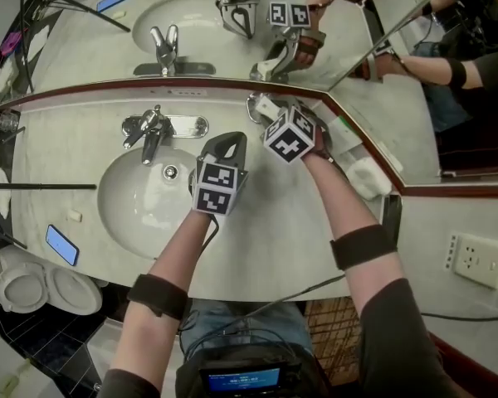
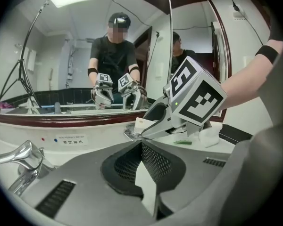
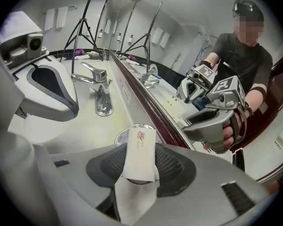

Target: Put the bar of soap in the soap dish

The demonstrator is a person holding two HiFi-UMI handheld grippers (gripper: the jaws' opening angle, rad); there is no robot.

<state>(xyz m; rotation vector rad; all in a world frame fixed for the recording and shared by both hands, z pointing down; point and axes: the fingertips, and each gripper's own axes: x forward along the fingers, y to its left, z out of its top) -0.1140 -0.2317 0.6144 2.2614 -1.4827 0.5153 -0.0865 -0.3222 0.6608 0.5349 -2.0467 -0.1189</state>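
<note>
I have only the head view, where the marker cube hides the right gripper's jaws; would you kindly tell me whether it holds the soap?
Observer: Yes. The right gripper view shows the right gripper shut on the wrapped bar of soap.
Operator: Thank you. Where is the soap dish from there?
Observer: The soap dish sits just beyond the soap's far end, beside the mirror frame.
Operator: And the left gripper?
Observer: The left gripper view shows the left gripper shut, with nothing between its jaws.
</note>
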